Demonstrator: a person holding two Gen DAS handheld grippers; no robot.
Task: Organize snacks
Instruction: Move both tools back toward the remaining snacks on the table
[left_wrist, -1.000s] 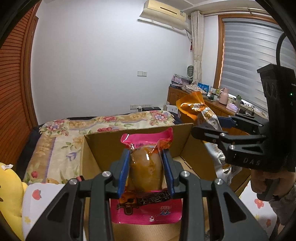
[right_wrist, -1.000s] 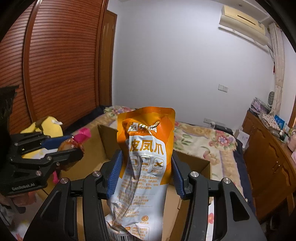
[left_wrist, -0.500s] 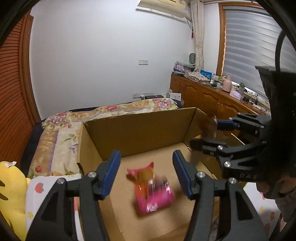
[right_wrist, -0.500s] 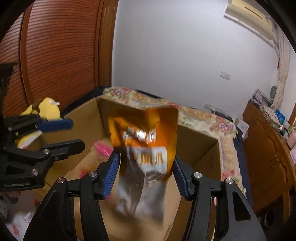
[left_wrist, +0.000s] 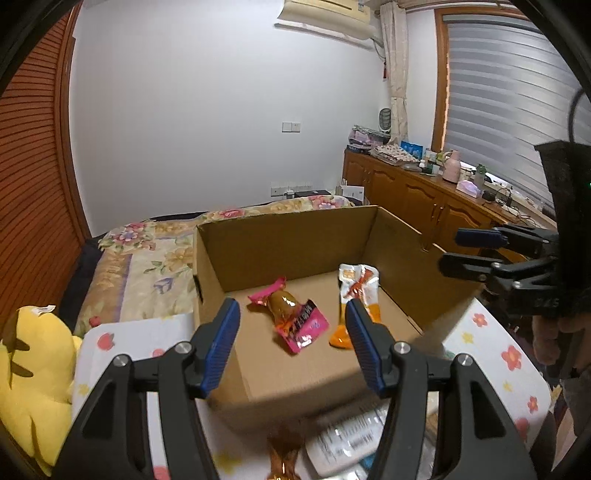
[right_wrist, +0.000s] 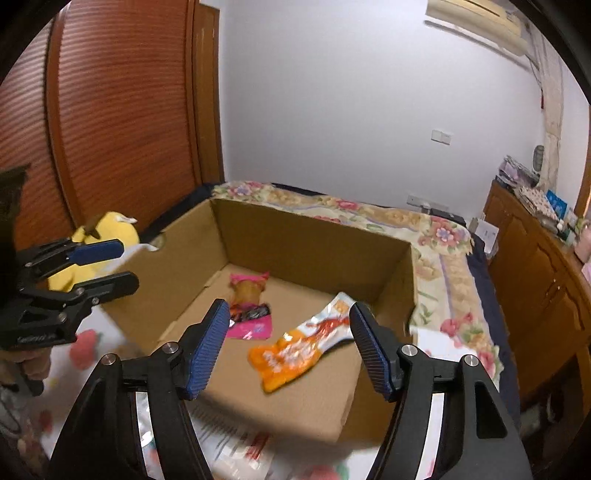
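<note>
An open cardboard box (left_wrist: 295, 236) sits on a bed, and two snack packets lie flat on its floor. The pink packet (left_wrist: 291, 319) lies left of centre in the left wrist view. Its long axis runs from far left to near right there, with the crimped pink top pointing toward the far wall of the box and the wider printed bottom toward the near side. The orange and white packet (left_wrist: 356, 295) lies just to its right, apart from it. Its long axis runs nearly straight from far to near in that view, white end far, orange end near. In the right wrist view the same orange and white packet (right_wrist: 299, 350) lies on a slant, orange end near and left, white end far and right, with the pink packet (right_wrist: 249, 306) to its left.

The left gripper (left_wrist: 291, 345) hovers over the near edge of the box with its blue-padded fingers (left_wrist: 219, 345) spread wide and nothing between them. The right gripper (right_wrist: 286, 349) hangs over the near side of the box, its fingers (right_wrist: 207, 347) likewise spread wide and empty.

A yellow plush toy (left_wrist: 33, 373) lies left of the box. More packets (left_wrist: 343, 443), blurred, lie on the flowered sheet (left_wrist: 491, 350) in front of the box. A wooden cabinet (left_wrist: 417, 199) stands along the right wall.
</note>
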